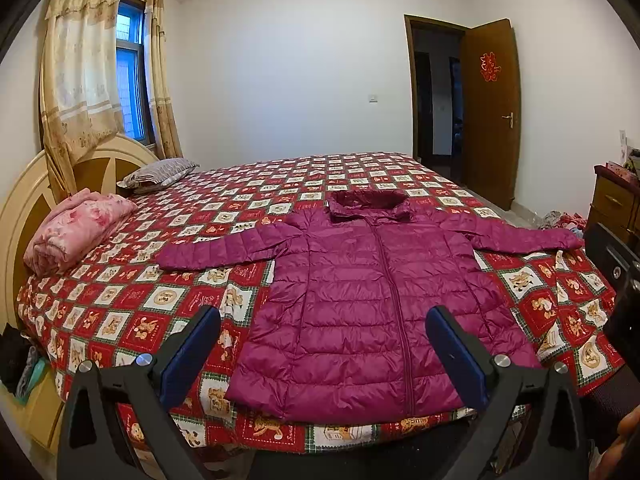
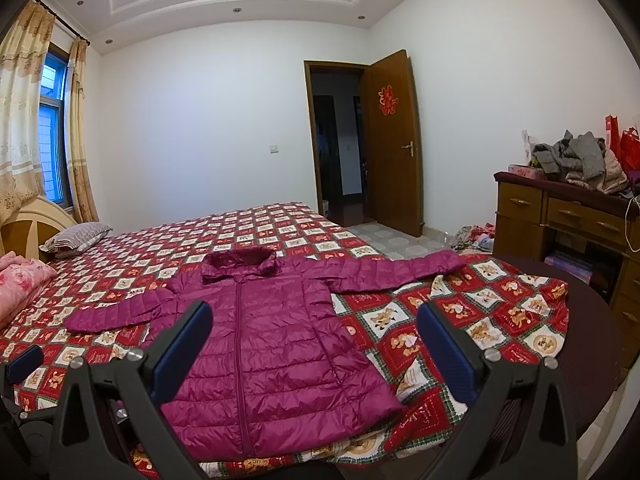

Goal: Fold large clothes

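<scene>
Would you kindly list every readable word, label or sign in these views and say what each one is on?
"囍": red double-happiness paper cut on the open wooden door.
Lettering in the red squares of the patterned bedspread: too blurred to read.
Red bags on the dresser: no legible print.
Magenta puffer jacket: no label visible.

Two wide fisheye views, each looking forward along a pair of open tongs from above the near edge of a bed (image 1: 120,304). The left wrist view faces across the bed toward the far wall, close over the hem of a magenta puffer jacket (image 1: 360,312). The right wrist view sits further right, taking in a wooden dresser (image 2: 560,216). Both share the jacket, bedspread, window (image 1: 130,68) and open door (image 2: 394,140).
</scene>
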Action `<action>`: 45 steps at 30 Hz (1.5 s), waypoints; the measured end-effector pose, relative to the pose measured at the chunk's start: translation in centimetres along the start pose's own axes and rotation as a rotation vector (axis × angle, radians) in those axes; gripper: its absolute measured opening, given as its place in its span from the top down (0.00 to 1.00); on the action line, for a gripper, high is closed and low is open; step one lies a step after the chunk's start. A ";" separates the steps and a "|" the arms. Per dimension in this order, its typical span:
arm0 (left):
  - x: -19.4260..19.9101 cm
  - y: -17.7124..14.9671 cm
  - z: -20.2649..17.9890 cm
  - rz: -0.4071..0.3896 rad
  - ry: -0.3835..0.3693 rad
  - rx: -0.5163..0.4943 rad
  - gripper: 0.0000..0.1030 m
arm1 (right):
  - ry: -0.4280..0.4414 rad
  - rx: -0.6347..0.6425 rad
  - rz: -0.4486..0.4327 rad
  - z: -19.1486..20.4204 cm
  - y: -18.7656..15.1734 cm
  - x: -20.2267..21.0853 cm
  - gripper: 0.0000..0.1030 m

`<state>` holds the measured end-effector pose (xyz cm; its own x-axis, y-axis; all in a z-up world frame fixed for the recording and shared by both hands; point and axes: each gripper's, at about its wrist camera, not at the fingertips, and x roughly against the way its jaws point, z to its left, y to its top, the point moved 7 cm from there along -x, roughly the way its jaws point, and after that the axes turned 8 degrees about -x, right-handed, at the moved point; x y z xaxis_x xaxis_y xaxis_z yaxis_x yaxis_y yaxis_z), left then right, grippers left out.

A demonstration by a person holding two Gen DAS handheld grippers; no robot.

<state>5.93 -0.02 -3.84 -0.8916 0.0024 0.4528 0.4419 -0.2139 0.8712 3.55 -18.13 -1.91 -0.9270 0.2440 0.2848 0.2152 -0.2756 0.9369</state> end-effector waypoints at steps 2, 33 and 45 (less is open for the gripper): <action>-0.1 -0.2 0.1 0.003 -0.001 0.001 0.01 | 0.001 -0.002 0.003 0.0 0.0 -0.1 0.00; -6.6 0.2 1.4 0.082 -0.061 0.010 0.01 | -0.058 0.035 0.153 -2.1 0.1 -10.4 0.00; -17.4 1.7 7.5 0.207 -0.109 0.148 0.01 | -0.219 -0.032 0.229 -6.2 2.6 -19.2 0.00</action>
<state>22.92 6.85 -8.78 -0.7684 0.0799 0.6350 0.6305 -0.0758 0.7725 19.99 -29.29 -6.16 -0.7668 0.3654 0.5277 0.3977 -0.3749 0.8374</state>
